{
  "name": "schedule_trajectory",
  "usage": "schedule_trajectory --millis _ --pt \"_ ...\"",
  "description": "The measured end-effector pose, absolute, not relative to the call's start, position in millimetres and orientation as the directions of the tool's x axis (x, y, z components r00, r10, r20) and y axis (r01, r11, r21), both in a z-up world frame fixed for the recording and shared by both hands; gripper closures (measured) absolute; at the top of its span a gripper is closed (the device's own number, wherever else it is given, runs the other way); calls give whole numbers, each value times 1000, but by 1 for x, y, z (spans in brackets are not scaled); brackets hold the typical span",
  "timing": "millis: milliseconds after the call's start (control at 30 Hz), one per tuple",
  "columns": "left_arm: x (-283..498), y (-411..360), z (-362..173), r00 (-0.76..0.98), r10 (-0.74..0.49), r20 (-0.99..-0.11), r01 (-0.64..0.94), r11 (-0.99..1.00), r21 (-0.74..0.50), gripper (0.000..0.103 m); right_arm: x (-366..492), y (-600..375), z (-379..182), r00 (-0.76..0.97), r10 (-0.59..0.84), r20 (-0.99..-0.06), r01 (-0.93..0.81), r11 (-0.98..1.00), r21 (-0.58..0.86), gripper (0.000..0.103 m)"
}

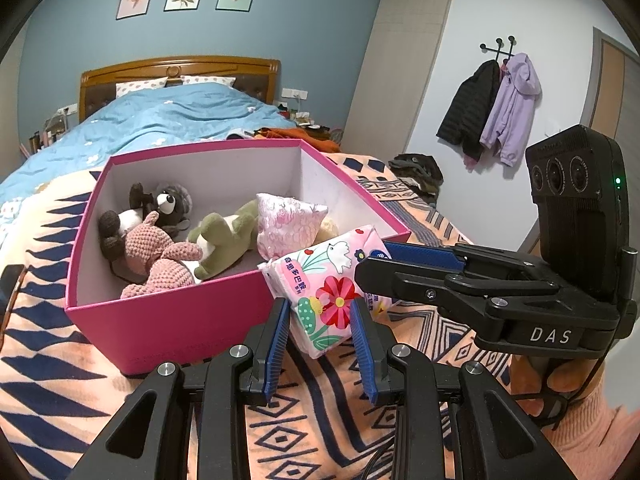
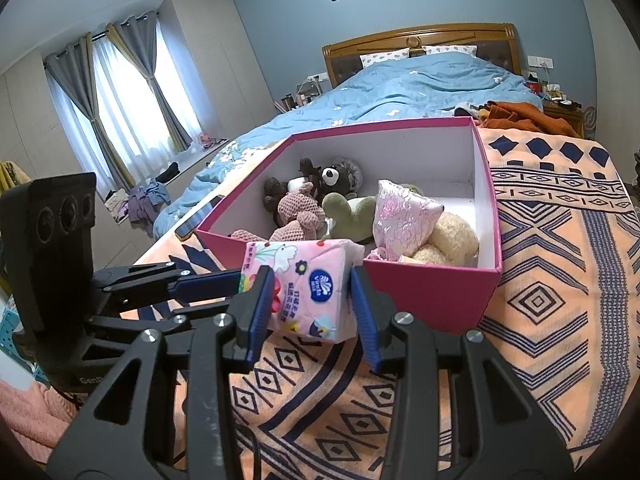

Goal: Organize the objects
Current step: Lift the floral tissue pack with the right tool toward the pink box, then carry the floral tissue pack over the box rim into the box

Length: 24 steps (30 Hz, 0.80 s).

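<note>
A pink floral tissue pack is held in the air at the near rim of a pink box on the bed. Both grippers grip it: my left gripper from one side, my right gripper from the other. The pack fills the gap between the right fingers. The box holds a raccoon plush, a pink crocheted toy, a green plush, a pink patterned pouch and a cream plush.
The box stands on an orange and navy patterned blanket over a bed with a blue duvet. Orange clothes lie behind the box. Coats hang on the wall at right.
</note>
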<state>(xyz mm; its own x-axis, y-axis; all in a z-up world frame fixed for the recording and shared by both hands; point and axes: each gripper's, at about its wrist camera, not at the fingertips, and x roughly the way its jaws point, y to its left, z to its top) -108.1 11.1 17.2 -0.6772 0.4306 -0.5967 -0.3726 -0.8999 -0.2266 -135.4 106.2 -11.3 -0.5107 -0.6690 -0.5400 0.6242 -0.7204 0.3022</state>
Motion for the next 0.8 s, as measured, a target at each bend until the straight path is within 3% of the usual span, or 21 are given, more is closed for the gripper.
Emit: schedule_trajectory --millis 800 --pt "-114 7 24 -692 426 -583 -368 -903 -222 73 -142 102 -6 -518 -673 -528 629 -718 297 60"
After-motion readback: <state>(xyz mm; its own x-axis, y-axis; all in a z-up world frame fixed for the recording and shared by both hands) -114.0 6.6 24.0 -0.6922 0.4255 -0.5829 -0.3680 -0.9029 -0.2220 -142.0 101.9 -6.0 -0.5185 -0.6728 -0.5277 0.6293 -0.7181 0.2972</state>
